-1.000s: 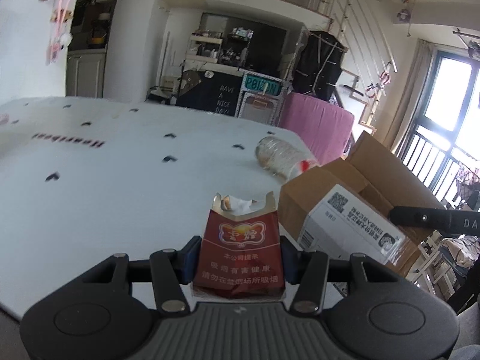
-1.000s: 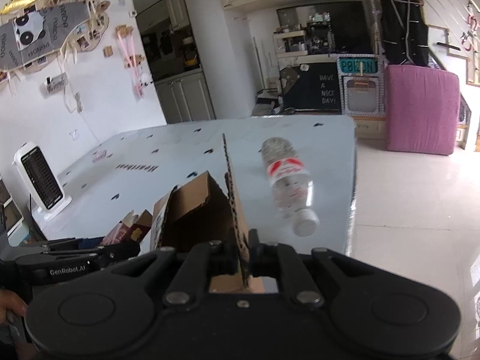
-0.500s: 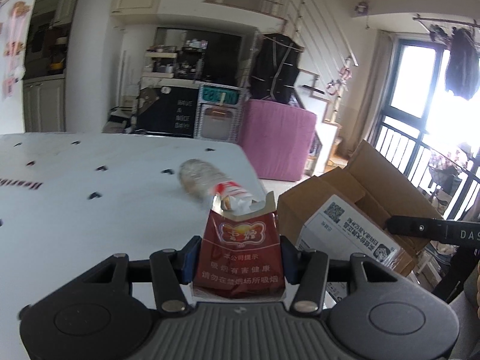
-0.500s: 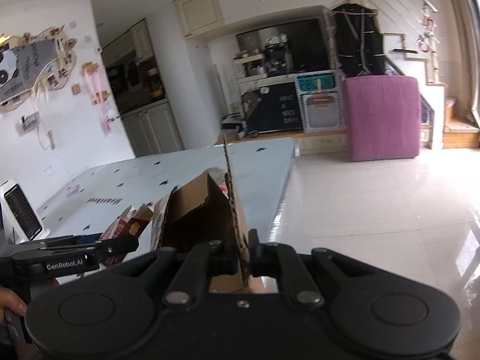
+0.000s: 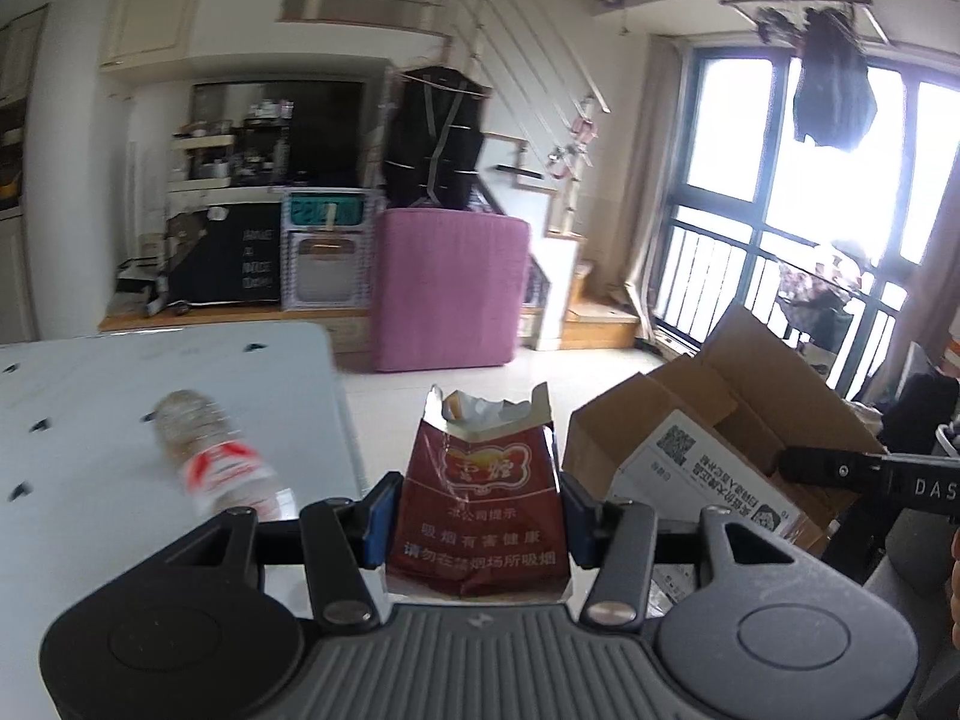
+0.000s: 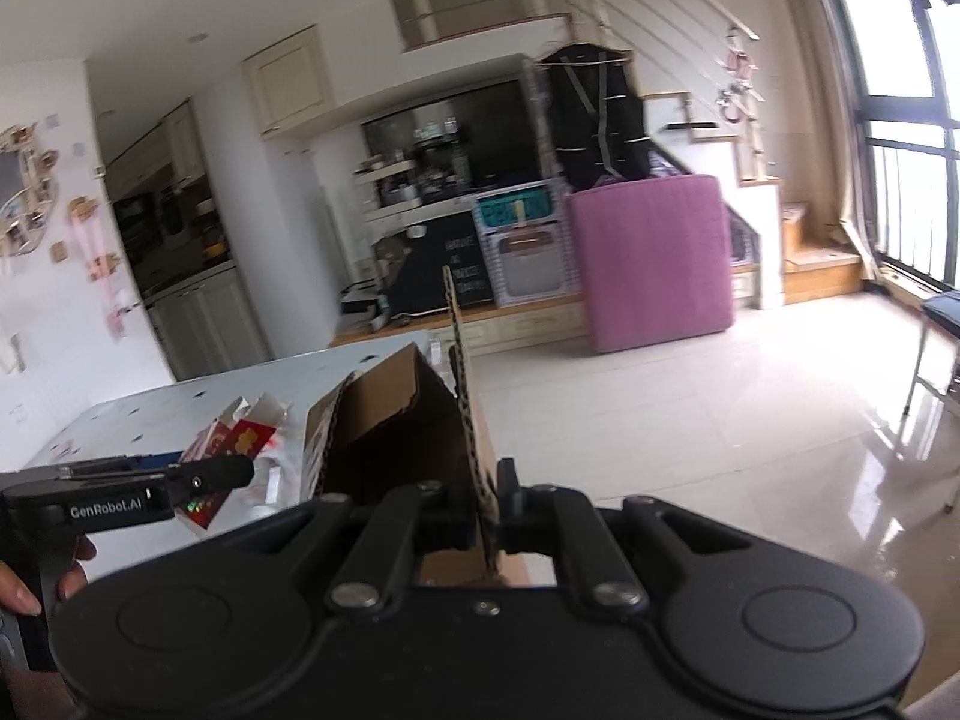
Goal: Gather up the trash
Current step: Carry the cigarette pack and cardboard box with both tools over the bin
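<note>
A white table point(image 5: 90, 540) with small dark marks sits left of the left tongs' fingers; its right edge ends just short of them. A clear plastic bottle point(image 5: 210, 462) with a red-and-white label lies on its side on the table, just left of those fingers, near that edge. Beyond the edge, ahead of both tongs, spreads a glossy pale tiled floor point(image 6: 690, 420).

Torn red cigarette pack point(image 5: 478, 501) upright; cardboard box point(image 5: 702, 450) open.
</note>
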A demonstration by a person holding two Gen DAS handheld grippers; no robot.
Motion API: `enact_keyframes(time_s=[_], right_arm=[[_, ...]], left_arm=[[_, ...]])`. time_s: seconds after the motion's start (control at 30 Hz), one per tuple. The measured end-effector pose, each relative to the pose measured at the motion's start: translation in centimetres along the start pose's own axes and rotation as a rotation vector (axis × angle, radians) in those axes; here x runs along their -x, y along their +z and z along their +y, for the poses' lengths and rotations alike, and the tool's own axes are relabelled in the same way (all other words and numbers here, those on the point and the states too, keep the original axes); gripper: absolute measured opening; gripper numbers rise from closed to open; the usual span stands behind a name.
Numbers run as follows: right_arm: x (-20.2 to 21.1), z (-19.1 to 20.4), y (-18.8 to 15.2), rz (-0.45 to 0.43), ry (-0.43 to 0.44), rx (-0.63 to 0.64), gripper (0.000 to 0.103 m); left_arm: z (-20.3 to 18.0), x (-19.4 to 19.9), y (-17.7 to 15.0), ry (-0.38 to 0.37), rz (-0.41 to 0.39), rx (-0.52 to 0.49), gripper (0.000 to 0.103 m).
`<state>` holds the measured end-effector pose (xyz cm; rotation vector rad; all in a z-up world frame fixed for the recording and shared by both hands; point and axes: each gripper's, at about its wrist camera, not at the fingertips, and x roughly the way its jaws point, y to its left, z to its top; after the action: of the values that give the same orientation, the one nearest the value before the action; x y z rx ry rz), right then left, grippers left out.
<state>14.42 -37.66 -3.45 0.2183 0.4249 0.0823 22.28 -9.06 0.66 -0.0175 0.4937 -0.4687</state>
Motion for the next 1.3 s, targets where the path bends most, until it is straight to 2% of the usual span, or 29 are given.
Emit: enact_keyframes(time_s=[0.37, 0.6, 0.83, 1.0, 1.3], right_arm=[[-4.2, -7.3, -1.7, 0.052, -0.129, -0.070, 0.006], [-8.5, -11.4, -3.1, 0.085, -0.221, -0.106, 0.006], [-13.5, -14.1, -4.2, 0.112, -0.264, -0.151, 0.006], [-17.6, -16.0, -5.5, 0.144, -0.272, -0.190, 0.006], [-23.5, -19.4, -11.3, 0.232, -0.277, -0.161, 0.006]], left_arm=[[-4.4, -11.3, -1.1, -0.089, 0.143, 0.071, 0.054], [-6.2, -19.2, -1.9, -0.107, 0.233, 0.077, 0.054], [-6.7, -26.3, -2.8, -0.113, 0.315, 0.097, 0.054], [-5.5, -31.1, -4.1, -0.019, 0.306, 0.153, 0.054], [-4.5, -36.0, -13.1, 0.148, 0.392, 0.218, 0.054]])
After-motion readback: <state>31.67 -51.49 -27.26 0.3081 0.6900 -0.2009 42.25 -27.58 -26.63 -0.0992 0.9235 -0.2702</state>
